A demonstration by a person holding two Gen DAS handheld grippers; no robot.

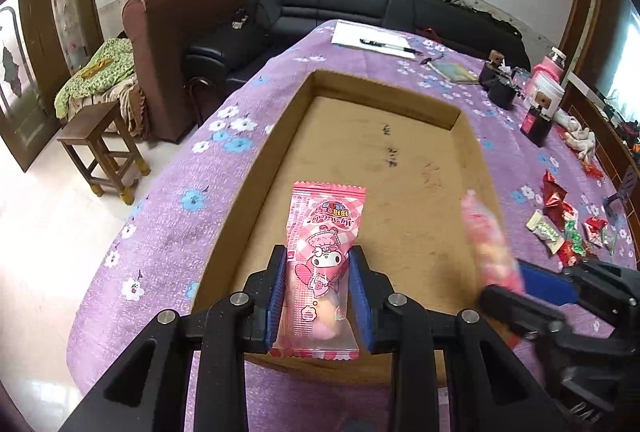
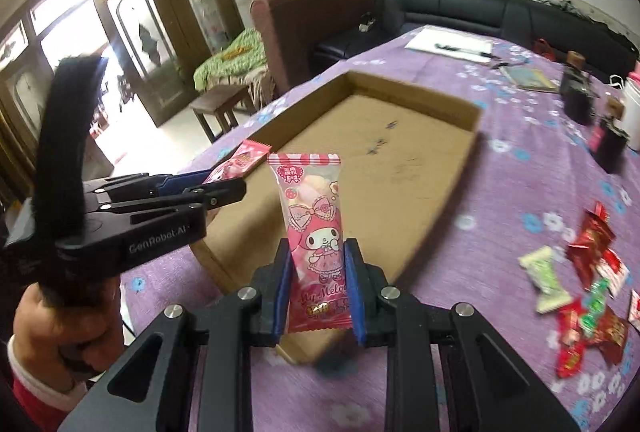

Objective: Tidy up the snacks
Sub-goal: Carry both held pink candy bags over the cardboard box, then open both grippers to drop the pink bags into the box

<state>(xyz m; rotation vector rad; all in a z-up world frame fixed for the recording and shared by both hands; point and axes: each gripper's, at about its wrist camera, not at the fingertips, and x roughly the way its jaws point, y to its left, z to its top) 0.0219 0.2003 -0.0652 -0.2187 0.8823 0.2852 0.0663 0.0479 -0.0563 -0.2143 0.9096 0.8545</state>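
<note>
Both grippers are clamped on light, crinkly pink snack packets, left gripper [image 1: 322, 286] on one packet [image 1: 324, 252], right gripper [image 2: 318, 290] on the other [image 2: 316, 232], each pinched mid-body across the soft, squashable filling, probably slippery film, over the cardboard tray [image 1: 404, 167].

Two fisheye views look forward and steeply down along their own gripper fingers, close above the near end of an open cardboard box [image 1: 384, 159] on a purple-covered counter [image 1: 168, 199]. The left wrist view sits at the box's near-left corner, the right wrist view just right of it. Both share the box [image 2: 360, 159], the black sofa [image 1: 360, 3] beyond it, and each other's gripper.
</note>
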